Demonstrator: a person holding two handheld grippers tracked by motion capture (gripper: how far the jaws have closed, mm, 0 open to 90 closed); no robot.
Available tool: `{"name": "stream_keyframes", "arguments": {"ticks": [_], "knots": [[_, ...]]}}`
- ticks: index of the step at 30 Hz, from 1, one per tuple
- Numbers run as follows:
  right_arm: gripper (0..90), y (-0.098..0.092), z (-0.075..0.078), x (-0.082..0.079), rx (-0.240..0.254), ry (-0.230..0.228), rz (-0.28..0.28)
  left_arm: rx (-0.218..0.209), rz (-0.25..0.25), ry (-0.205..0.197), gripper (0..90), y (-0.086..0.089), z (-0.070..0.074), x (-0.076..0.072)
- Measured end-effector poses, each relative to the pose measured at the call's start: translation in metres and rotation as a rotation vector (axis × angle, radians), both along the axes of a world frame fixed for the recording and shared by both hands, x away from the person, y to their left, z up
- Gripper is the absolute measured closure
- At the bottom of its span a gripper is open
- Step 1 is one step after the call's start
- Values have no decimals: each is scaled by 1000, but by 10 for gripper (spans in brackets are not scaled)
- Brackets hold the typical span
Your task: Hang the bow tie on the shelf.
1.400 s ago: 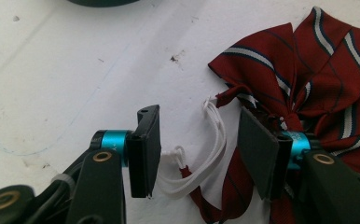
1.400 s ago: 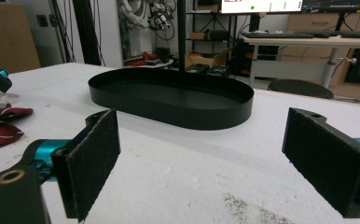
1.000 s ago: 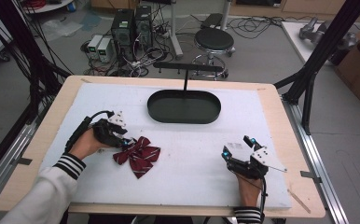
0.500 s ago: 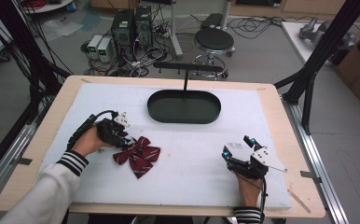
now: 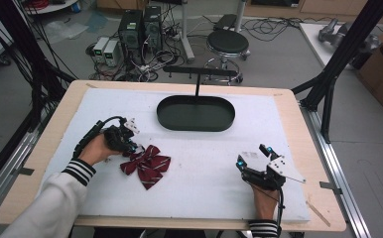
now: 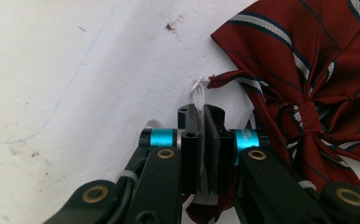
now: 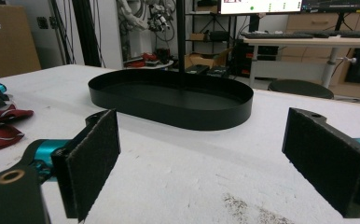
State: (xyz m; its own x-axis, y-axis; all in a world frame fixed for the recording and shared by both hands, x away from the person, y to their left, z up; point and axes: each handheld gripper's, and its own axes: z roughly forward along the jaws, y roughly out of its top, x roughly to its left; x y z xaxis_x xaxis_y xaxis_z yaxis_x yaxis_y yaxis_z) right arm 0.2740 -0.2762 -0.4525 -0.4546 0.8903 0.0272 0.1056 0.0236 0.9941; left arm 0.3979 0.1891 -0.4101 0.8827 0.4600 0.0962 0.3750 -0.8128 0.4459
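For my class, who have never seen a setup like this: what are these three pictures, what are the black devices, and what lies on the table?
A person sits at a white-topped table and holds a hand-held two-jaw gripper in each hand; there is no robot. The high view looks down from above. The other two pictures come from cameras riding on the grippers, looking along their jaws.

On the table lie a red striped bow tie and a black oval tray with a T-shaped stand rising from it.

The left gripper is shut on the bow tie's white cord. The right gripper is open and holds nothing, facing the tray.
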Motion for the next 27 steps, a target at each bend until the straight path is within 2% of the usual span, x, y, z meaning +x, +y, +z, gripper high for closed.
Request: {"name": "stream_keyframes", "arguments": {"ticks": [6, 8, 9, 10, 15, 16, 22, 25, 27], "knots": [[104, 0, 0, 0, 1, 0, 0, -39, 5, -42, 855, 4, 5, -1], [104, 0, 0, 0, 1, 0, 0, -81, 18, -48, 855, 7, 8, -2], [104, 0, 0, 0, 1, 0, 0, -81, 18, -48, 855, 7, 8, -2], [103, 0, 0, 0, 1, 1, 0, -109, 24, -54, 855, 9, 10, -2], [103, 0, 0, 0, 0, 0, 0, -189, 57, -99, 855, 17, 18, -2], [104, 0, 0, 0, 0, 0, -1, -206, 61, -98, 855, 18, 20, -2], [104, 0, 0, 0, -3, -2, 1, -315, 104, -179, 855, 23, 30, -4], [104, 0, 0, 0, -3, -2, 1, -350, 114, -221, 855, 26, 35, -4], [104, 0, 0, 0, -3, -3, 1, -393, 132, -240, 856, 29, 38, -4]]}}
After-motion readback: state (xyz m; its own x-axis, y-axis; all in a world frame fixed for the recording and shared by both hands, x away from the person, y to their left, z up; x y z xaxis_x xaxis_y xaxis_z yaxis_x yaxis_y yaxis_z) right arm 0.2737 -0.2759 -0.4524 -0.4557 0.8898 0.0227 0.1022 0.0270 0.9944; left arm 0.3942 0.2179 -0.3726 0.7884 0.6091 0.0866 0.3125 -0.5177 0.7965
